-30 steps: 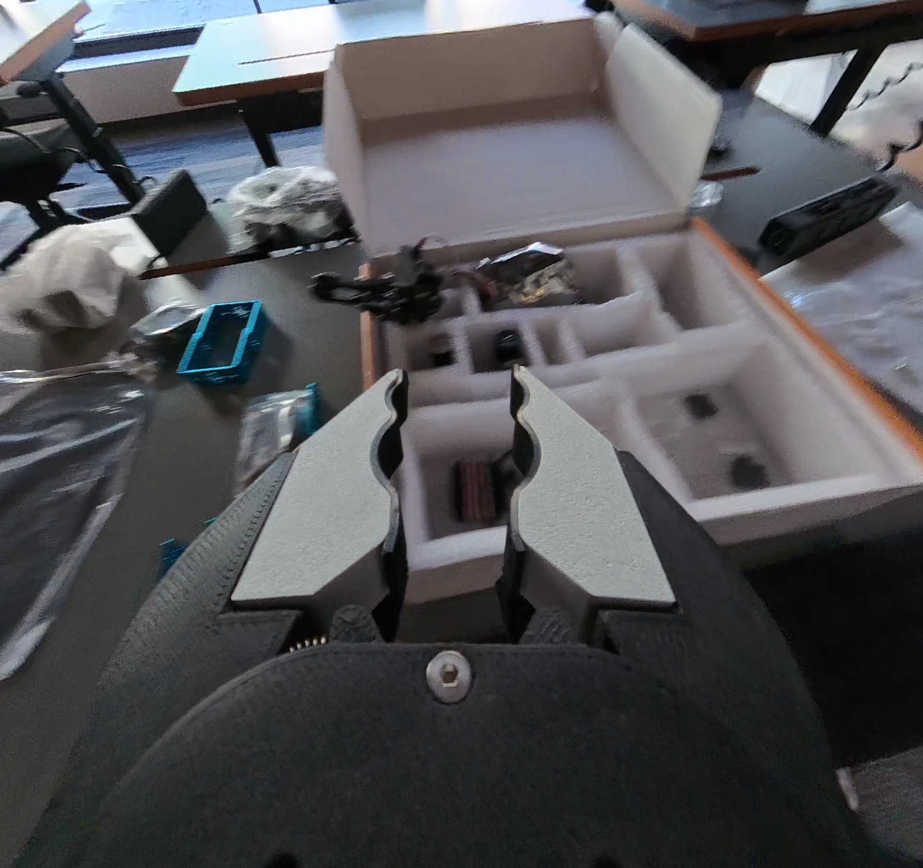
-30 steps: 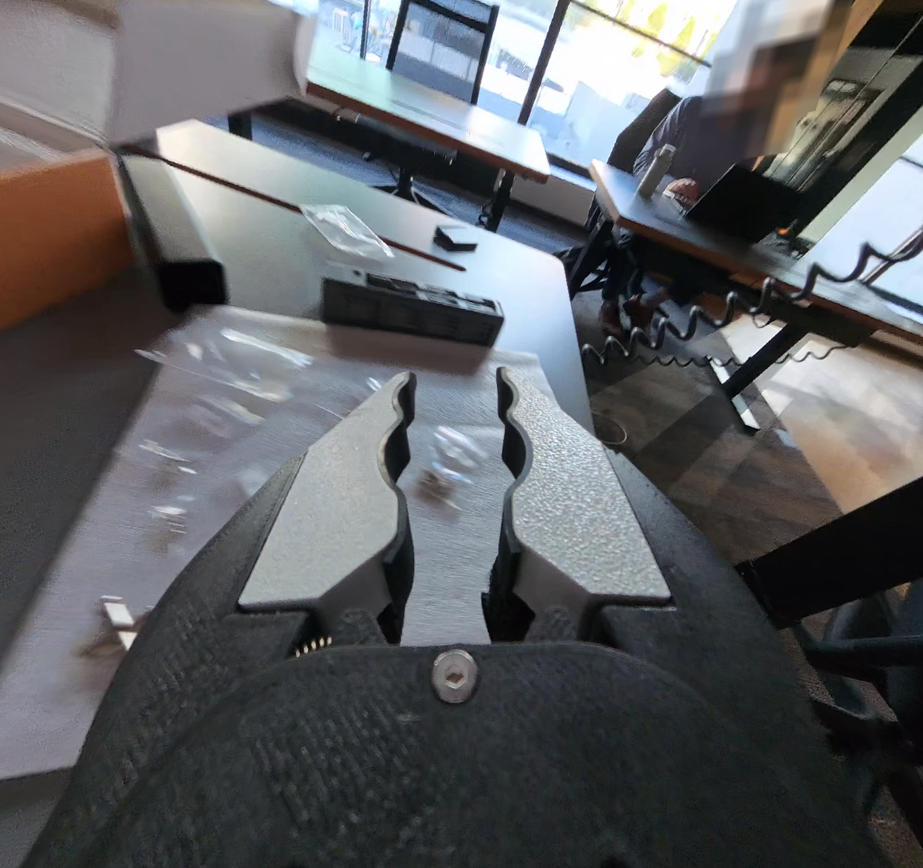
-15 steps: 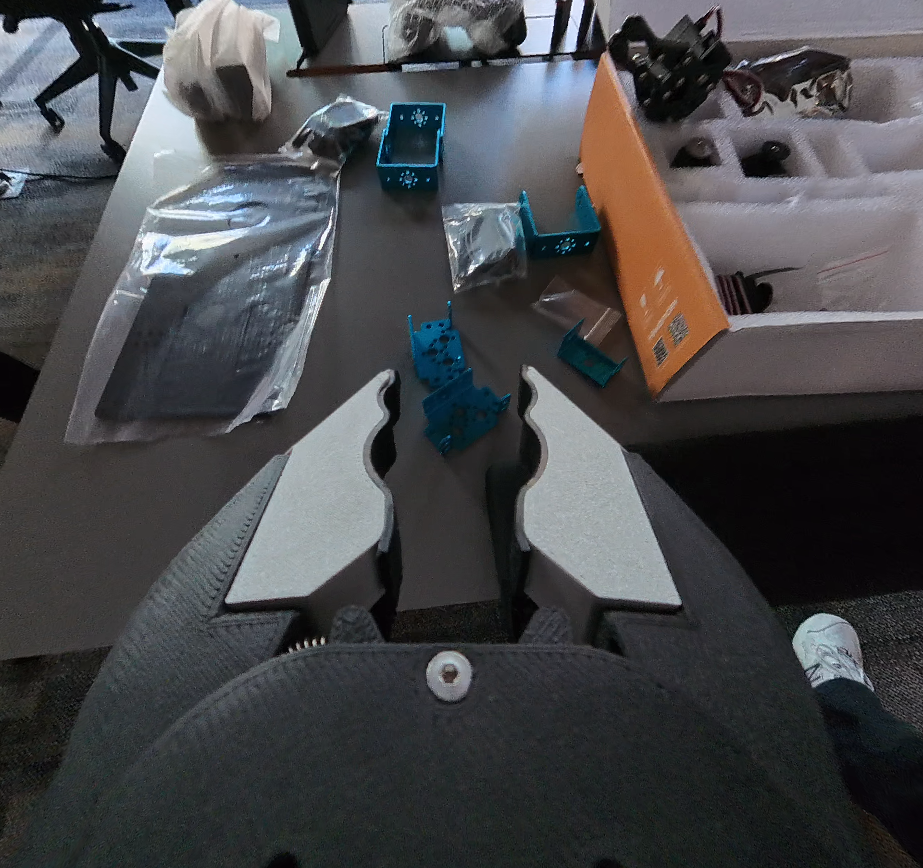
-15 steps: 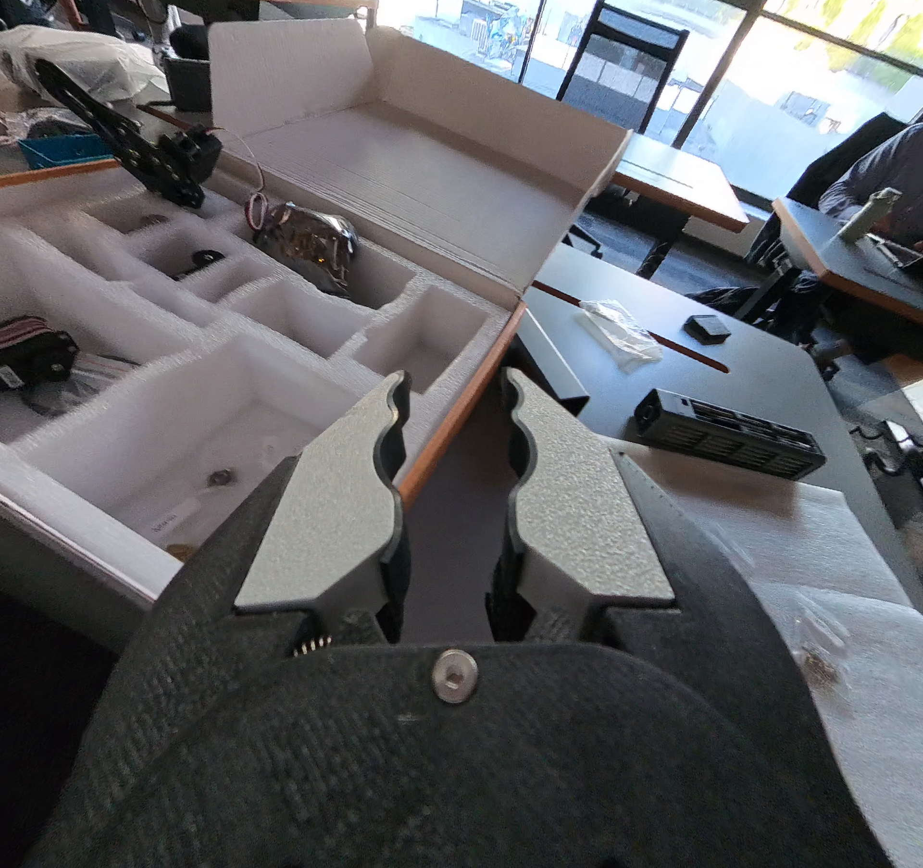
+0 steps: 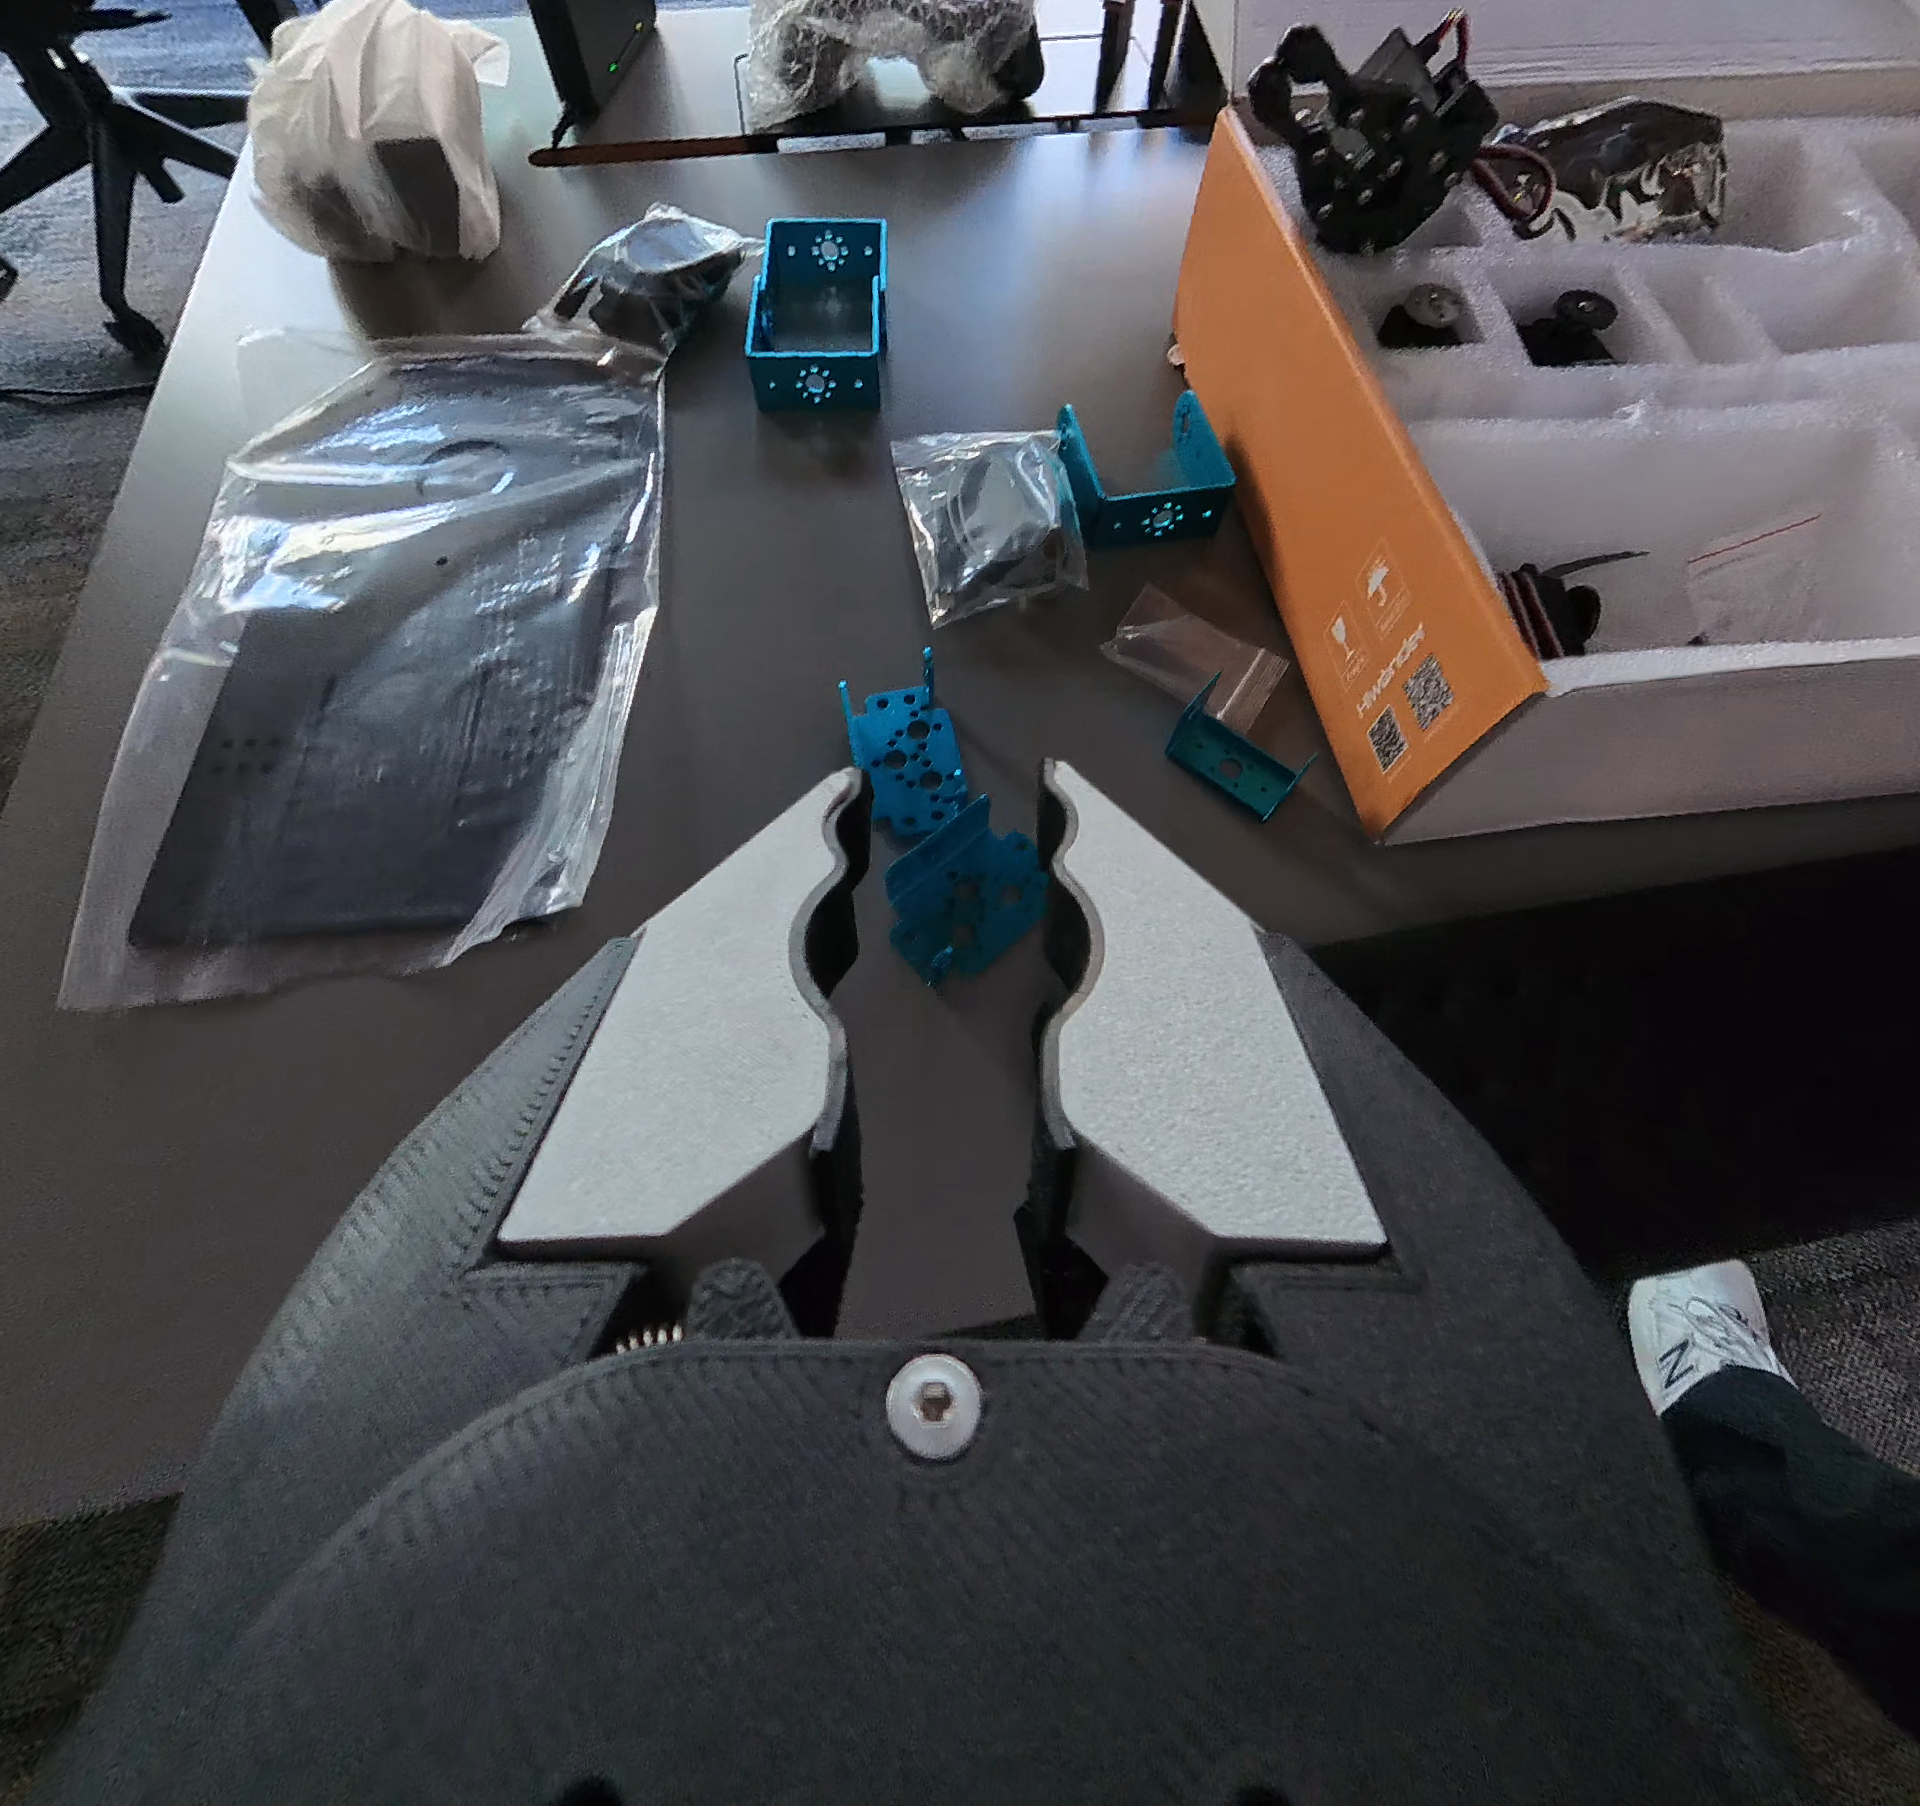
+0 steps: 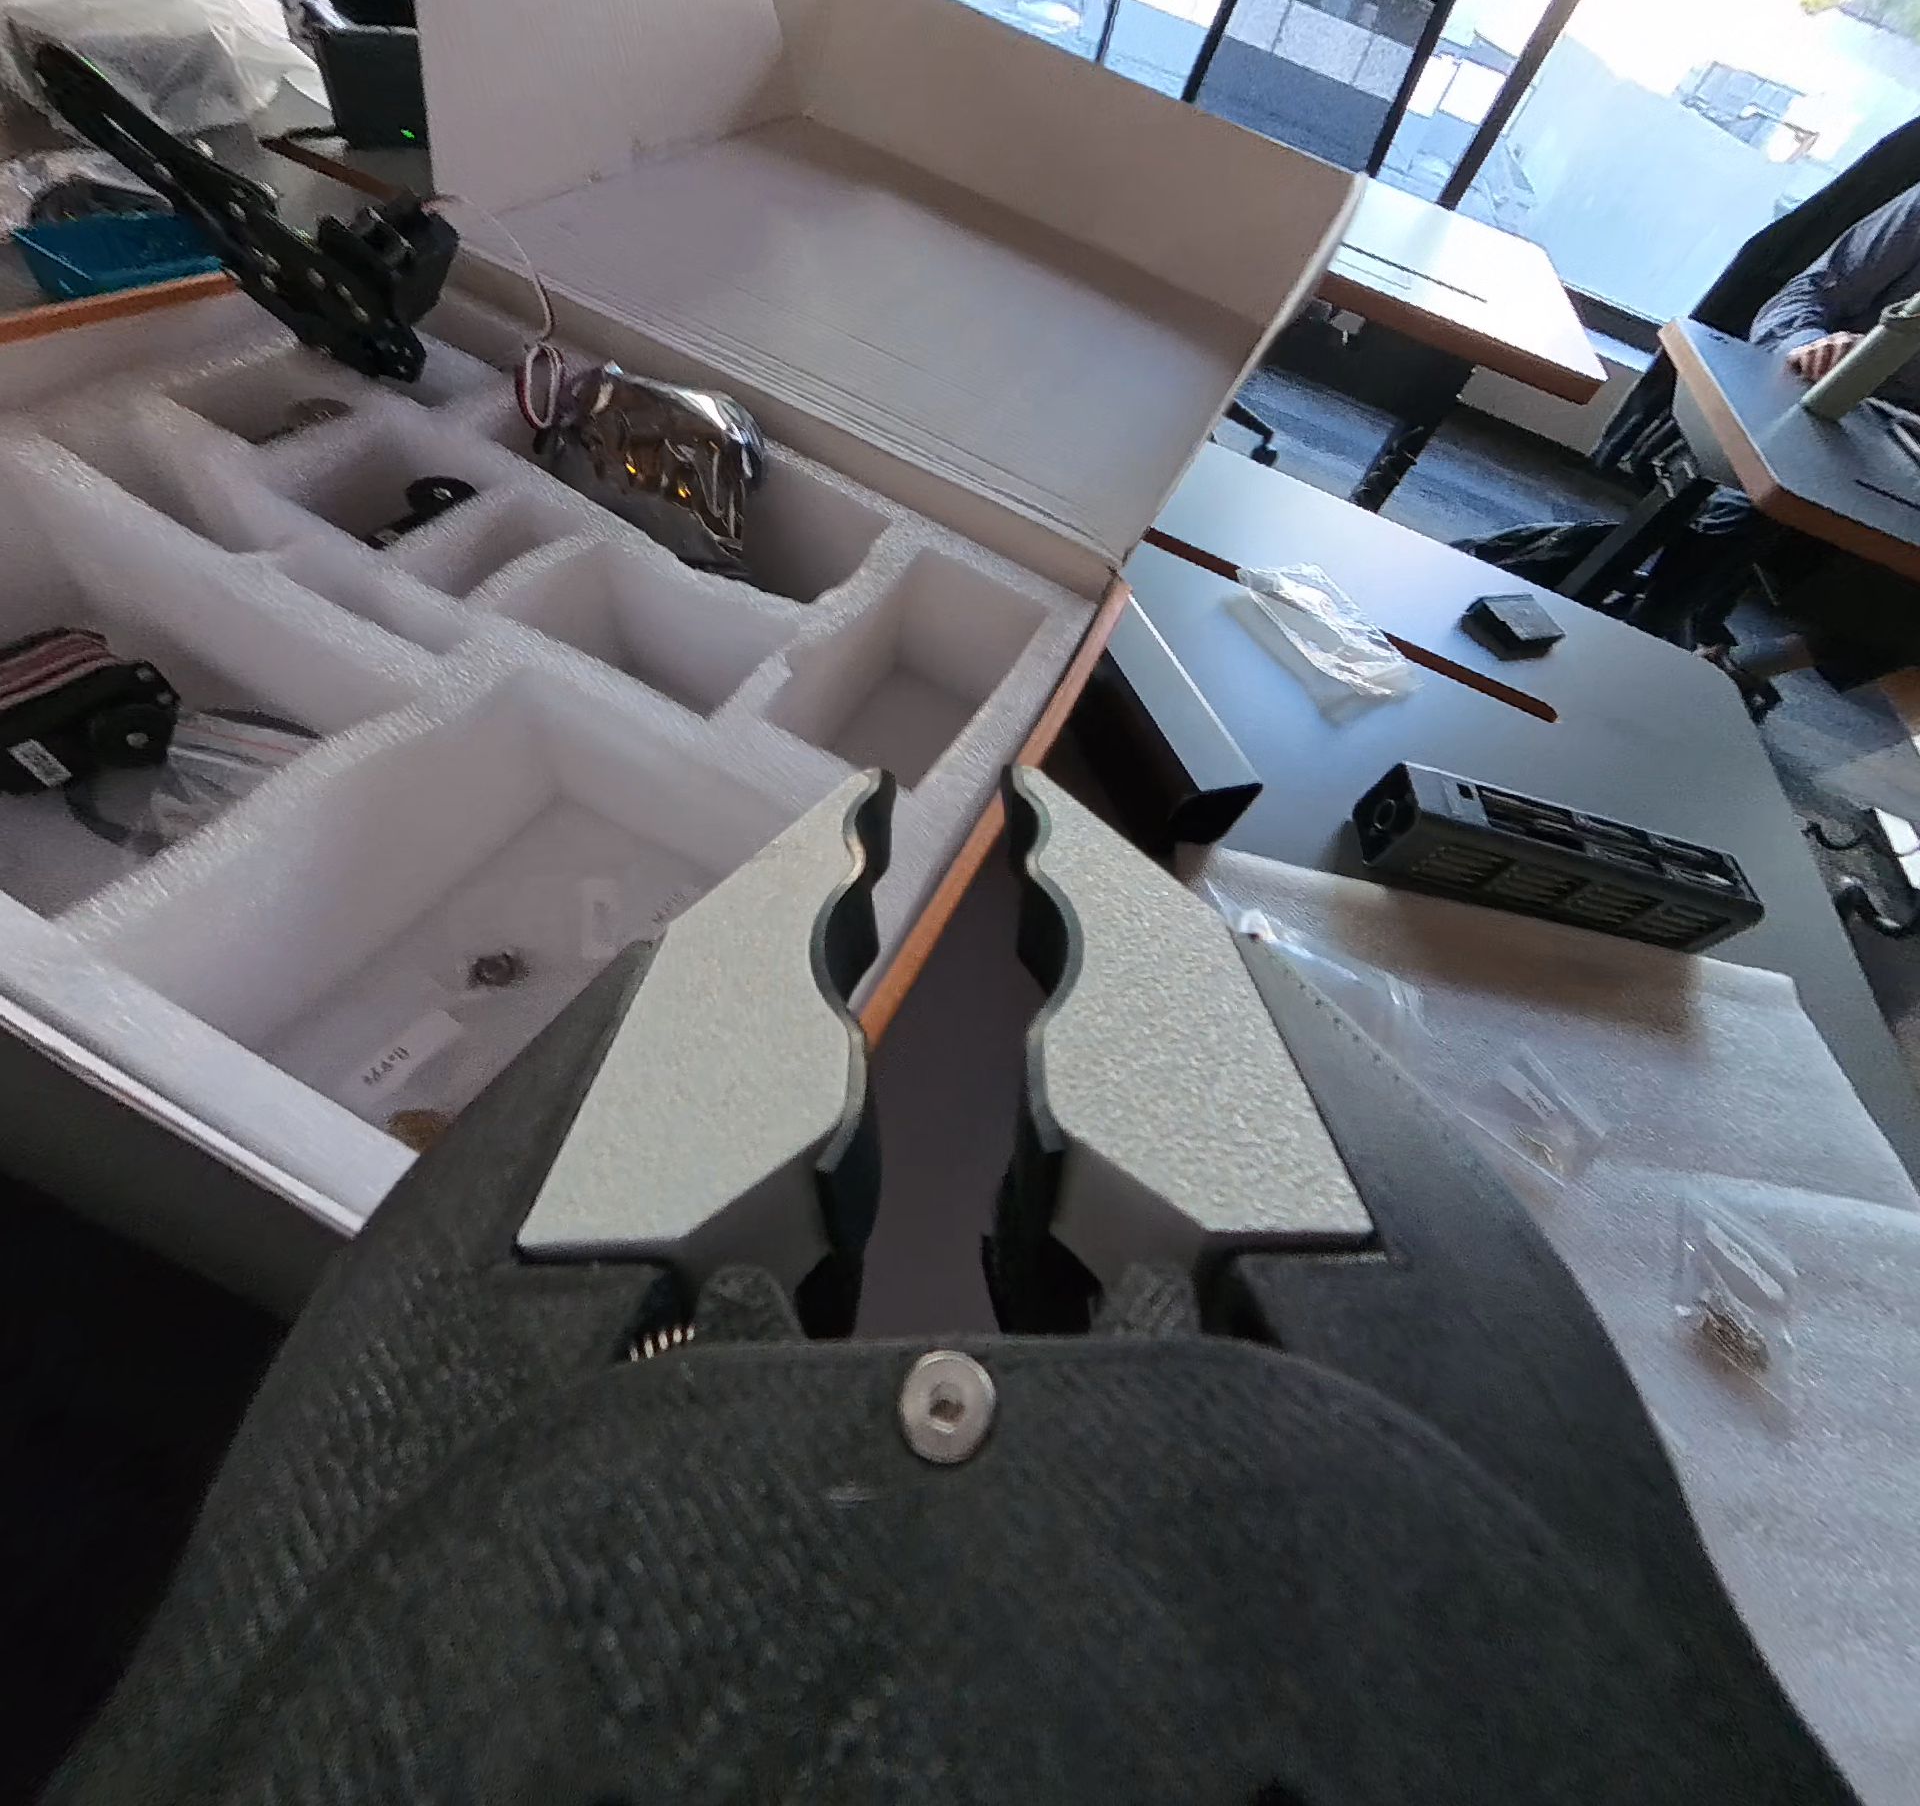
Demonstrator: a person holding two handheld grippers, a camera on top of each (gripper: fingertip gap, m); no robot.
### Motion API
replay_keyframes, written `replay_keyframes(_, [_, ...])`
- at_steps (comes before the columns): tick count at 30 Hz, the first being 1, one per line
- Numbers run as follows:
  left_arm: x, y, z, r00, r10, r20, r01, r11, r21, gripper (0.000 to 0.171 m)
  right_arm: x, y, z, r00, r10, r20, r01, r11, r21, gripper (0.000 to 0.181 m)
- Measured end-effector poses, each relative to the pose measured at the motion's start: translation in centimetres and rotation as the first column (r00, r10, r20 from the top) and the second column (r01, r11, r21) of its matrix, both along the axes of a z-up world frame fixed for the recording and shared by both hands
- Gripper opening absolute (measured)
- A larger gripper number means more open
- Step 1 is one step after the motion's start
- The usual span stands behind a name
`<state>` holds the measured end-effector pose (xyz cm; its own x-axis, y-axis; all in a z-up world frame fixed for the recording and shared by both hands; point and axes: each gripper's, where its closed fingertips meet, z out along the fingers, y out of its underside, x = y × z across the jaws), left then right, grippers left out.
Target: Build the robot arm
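My left gripper [image 5: 951,785] is open and empty above the dark table [image 5: 312,1112]. Two flat blue perforated brackets [image 5: 961,899] lie on the table, seen between its fingers. More blue brackets lie beyond: a box-shaped one [image 5: 818,312], a U-shaped one [image 5: 1143,489] and a small one [image 5: 1231,764]. My right gripper [image 6: 945,785] is open and empty over the right edge of the open orange box [image 6: 977,852] with white foam compartments [image 6: 540,738]. The box also shows in the left wrist view [image 5: 1340,509].
A large clear bag with a dark plate [image 5: 384,634], a small parts bag [image 5: 987,525] and a bubble-wrapped bundle [image 5: 894,0] lie on the table. A black servo arm [image 6: 270,250] and a silver bag [image 6: 655,452] sit in the foam. A black ribbed device [image 6: 1558,868] lies right. A shoe [image 5: 1704,1330] shows lower right. There is about 50 cm between the tips of the two grippers. The black ribbed device [image 6: 1558,868] lies around 30 cm away from my right fingertips.
The left view swung from the foam box to the table's blue brackets, then held almost still. The right view swung left from the plastic sheet to the box edge and moved closer.
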<state>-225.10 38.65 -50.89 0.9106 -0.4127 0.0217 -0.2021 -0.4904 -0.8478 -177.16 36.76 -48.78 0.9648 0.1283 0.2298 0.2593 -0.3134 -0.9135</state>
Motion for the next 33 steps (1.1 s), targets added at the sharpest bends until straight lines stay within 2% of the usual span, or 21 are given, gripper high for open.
replay_keyframes(4, [3.0,1.2,1.0,0.998,-0.044,0.042,0.044,0.999,0.012,0.027,3.1,-1.8,-0.9,0.997,-0.072,-0.009,0.072,0.997,-0.017,0.02])
replay_keyframes(9, [9.0,3.2,2.9,0.988,-0.117,0.103,0.112,0.992,0.051,0.025,8.1,-4.5,-0.6,0.989,-0.147,-0.014,0.146,0.989,-0.025,0.019])
replay_keyframes(13, [13.8,3.9,4.0,0.976,-0.192,0.104,0.185,0.98,0.072,0.026,9.9,-5.8,-0.7,0.992,-0.123,0.01,0.124,0.991,-0.048,0.017])
replay_keyframes(16, [16.0,3.9,4.0,0.97,-0.232,0.067,0.227,0.971,0.07,0.025,10.3,-6.2,-1.4,0.995,-0.097,0.033,0.099,0.993,-0.071,0.017])
replay_keyframes(20, [17.4,4.0,3.7,0.964,-0.266,0.017,0.265,0.963,0.055,0.025,8.8,-5.8,-2.4,0.999,-0.03,-0.03,0.027,0.993,-0.111,0.017])
replay_keyframes(24, [18.1,4.0,3.5,0.959,-0.284,0.014,0.283,0.958,0.047,0.025,3.5,-4.2,-2.1,0.976,0.142,-0.163,-0.172,0.968,-0.185,0.015])
replay_keyframes(26, [18.3,4.1,3.3,0.959,-0.282,0.021,0.281,0.959,0.043,0.025,1.0,-3.6,-2.4,0.961,0.208,-0.184,-0.252,0.93,-0.267,0.02])
replay_keyframes(28, [18.4,4.0,3.1,0.96,-0.278,0.033,0.277,0.96,0.041,0.025,-1.2,-3.3,-2.9,0.94,0.27,-0.21,-0.33,0.877,-0.351,0.038])
replay_keyframes(29, [18.4,3.9,3.0,0.96,-0.276,0.039,0.275,0.961,0.04,0.025,-1.9,-3.3,-3.2,0.934,0.288,-0.211,-0.35,0.853,-0.387,0.042])
replay_keyframes(33, [17.9,3.5,2.4,0.963,-0.266,0.053,0.264,0.964,0.031,0.024,-3.2,-4.1,-4.5,0.913,0.346,-0.217,-0.408,0.758,-0.509,0.042])
